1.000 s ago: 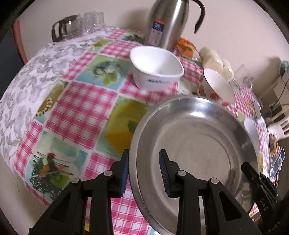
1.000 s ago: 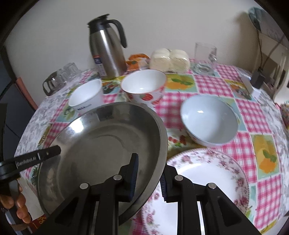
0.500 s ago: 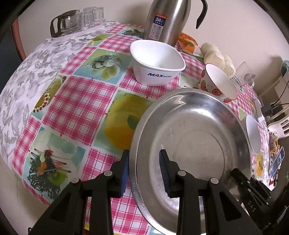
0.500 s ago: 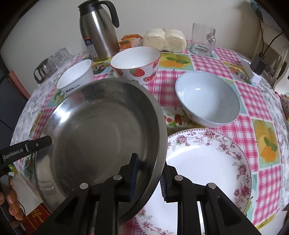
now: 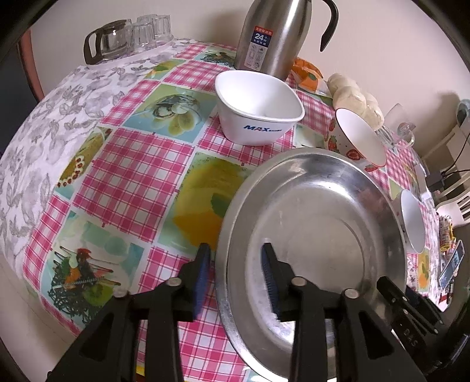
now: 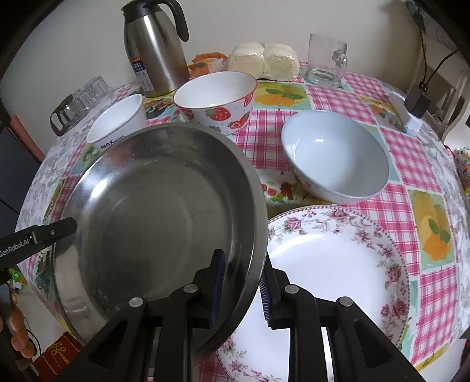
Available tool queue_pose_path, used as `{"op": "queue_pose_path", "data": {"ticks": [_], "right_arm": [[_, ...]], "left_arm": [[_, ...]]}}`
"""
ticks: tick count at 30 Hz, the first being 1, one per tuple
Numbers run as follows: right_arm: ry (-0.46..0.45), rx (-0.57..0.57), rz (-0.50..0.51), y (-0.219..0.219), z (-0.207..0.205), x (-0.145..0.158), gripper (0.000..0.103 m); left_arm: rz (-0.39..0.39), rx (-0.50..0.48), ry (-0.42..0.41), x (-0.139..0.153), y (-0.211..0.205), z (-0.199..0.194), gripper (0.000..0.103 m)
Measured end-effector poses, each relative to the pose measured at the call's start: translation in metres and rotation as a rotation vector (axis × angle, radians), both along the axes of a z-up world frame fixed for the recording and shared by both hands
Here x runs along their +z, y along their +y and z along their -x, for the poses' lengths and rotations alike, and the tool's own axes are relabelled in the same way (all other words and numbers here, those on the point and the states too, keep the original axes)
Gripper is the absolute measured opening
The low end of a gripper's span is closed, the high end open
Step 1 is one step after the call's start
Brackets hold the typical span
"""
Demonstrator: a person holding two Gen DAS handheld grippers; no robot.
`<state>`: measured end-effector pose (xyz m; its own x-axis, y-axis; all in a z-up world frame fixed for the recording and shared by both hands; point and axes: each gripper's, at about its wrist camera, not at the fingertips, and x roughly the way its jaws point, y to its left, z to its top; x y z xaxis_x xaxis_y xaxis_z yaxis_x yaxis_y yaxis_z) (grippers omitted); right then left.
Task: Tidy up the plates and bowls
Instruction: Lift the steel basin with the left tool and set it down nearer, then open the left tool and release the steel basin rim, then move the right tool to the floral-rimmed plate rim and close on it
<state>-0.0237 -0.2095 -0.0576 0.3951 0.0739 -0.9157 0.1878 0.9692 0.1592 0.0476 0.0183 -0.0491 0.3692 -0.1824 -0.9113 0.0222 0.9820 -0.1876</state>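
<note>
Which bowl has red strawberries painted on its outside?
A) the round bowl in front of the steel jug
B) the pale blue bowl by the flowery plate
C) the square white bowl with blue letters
A: the strawberry bowl shows red berries on its side, right in front of the steel jug.

A plain cream wall (image 6: 264, 23) rises behind the worktop (image 5: 132, 164), spread with a pink-checked fruit-print cloth in soft daylight.

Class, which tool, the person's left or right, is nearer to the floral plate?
Right. The right tool straddles the steel plate rim directly above the floral plate. The left tool is at the steel plate's opposite rim, farther away.
</note>
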Motion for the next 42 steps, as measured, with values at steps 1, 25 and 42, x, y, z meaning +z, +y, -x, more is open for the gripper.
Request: {"op": "queue_pose_path", "data": {"ticks": [1, 25, 42], "right_arm": [[-0.006, -0.001, -0.003, 0.0, 0.0, 0.001, 0.054], [-0.111, 0.034, 0.046, 0.009, 0.0, 0.015, 0.103], [-0.168, -0.067, 0.048, -0.018, 0.009, 0.033, 0.103]], "left_arm": [[-0.001, 0.003, -0.002, 0.0, 0.0, 0.0, 0.05], [-0.109, 0.066, -0.095, 0.009, 0.013, -0.001, 0.093], [-0.171, 0.038, -0.282, 0.039, -0.004, 0.009, 0.102]]}}
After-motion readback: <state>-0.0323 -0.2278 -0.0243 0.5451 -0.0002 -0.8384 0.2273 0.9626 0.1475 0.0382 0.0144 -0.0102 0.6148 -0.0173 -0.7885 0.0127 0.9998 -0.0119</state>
